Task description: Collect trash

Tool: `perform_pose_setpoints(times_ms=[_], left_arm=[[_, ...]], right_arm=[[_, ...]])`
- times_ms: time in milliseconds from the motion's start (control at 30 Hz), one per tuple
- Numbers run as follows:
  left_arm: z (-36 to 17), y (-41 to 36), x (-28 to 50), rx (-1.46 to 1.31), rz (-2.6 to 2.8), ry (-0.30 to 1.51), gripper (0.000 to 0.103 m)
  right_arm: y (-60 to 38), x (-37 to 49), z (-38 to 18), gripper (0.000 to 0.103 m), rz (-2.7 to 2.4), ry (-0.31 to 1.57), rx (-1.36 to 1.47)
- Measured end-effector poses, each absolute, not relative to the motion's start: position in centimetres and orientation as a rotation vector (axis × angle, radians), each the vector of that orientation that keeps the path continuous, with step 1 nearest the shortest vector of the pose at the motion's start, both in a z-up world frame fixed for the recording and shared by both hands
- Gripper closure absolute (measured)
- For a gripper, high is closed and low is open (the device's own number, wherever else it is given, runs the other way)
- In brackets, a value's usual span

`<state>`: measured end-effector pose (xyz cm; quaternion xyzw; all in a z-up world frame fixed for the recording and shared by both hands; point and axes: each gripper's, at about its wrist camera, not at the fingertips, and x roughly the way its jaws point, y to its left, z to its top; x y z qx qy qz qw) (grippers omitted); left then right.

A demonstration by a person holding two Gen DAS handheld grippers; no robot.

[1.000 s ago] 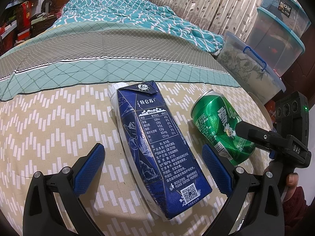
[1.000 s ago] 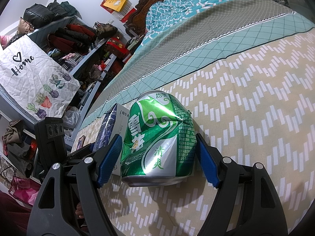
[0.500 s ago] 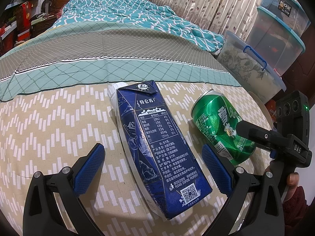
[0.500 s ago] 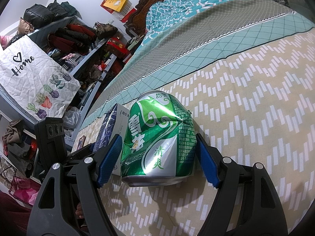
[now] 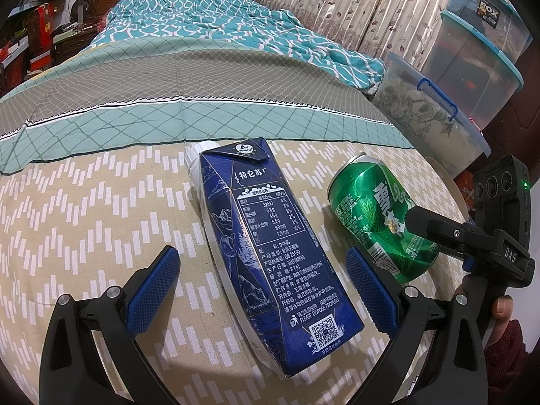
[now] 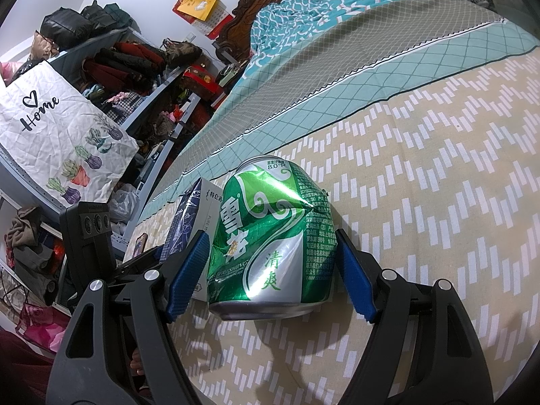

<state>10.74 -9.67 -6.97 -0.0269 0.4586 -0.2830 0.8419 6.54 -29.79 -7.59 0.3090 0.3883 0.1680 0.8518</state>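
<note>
Two claws on bed (image 5: 101, 202): left claw (image 5: 260, 287) spread, carton (image 5: 270, 253) between pads, gaps both sides; right claw (image 6: 270, 273) spread around dented can (image 6: 270, 243), pads just beside it.

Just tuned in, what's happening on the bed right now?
A person holds a tool in each hand over two pieces of trash lying on the bed. The left tool is open around the blue carton, its pads well clear of the sides. The right tool brackets the dented green can, pads close against it, though a firm squeeze can't be confirmed. Nothing is lifted yet.
</note>
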Motion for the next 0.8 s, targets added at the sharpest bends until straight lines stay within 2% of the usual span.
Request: perform_pose_setpoints(times_ms=[800], left_arm=[[-7.07, -9.11, 10.75, -0.059, -0.601, 0.968, 0.008]], right_arm=[[-29.81, 6.6, -7.63, 0.028, 0.355, 0.818, 0.65]])
